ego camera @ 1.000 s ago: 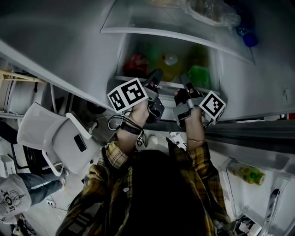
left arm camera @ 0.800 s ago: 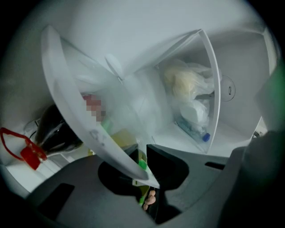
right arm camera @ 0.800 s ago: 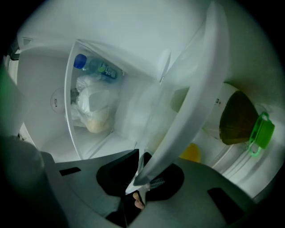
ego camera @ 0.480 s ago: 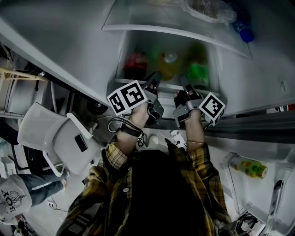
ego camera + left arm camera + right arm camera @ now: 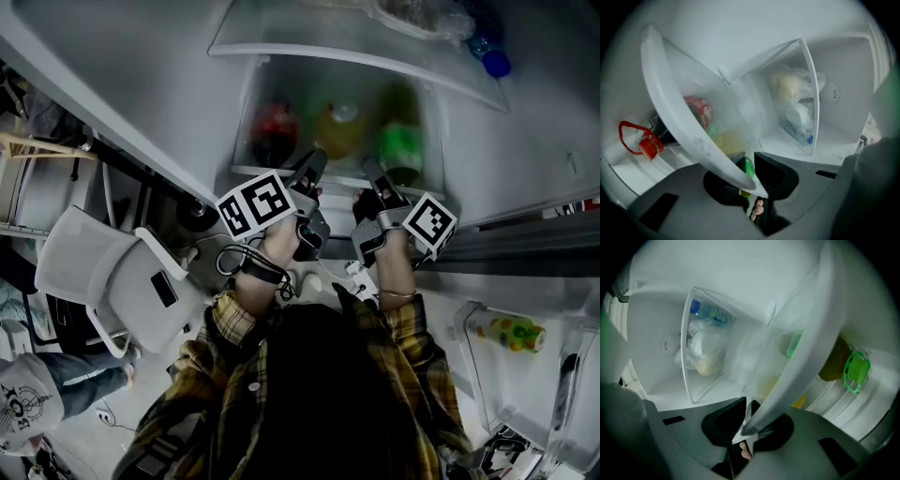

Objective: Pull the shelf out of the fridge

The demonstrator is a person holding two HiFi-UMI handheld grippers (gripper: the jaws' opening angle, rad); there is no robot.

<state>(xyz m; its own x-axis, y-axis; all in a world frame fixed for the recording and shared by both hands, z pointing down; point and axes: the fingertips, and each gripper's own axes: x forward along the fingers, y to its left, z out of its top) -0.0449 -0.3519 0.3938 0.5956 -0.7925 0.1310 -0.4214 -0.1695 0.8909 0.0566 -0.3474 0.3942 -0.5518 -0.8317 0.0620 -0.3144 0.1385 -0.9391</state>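
The shelf is a clear pane with a white front rim (image 5: 337, 176), set in the open fridge above three bottles. My left gripper (image 5: 314, 167) is shut on that rim left of the middle. In the left gripper view the rim (image 5: 679, 117) runs down into the jaws of the left gripper (image 5: 752, 180). My right gripper (image 5: 373, 174) is shut on the same rim further right. In the right gripper view the rim (image 5: 806, 343) runs between the pads of the right gripper (image 5: 747, 425). Both grippers point roughly level into the fridge.
Under the shelf stand a red bottle (image 5: 274, 131), a yellow one (image 5: 339, 127) and a green one (image 5: 401, 150). A higher shelf (image 5: 356, 52) holds a plastic bag (image 5: 792, 93) and a blue-capped bottle (image 5: 494, 62). A white chair (image 5: 122, 272) stands at the left, the fridge door's rack (image 5: 506, 333) at the right.
Both grippers have drawn slightly back toward the person with the shelf rim held in them. The bottles under the pane show more clearly now.
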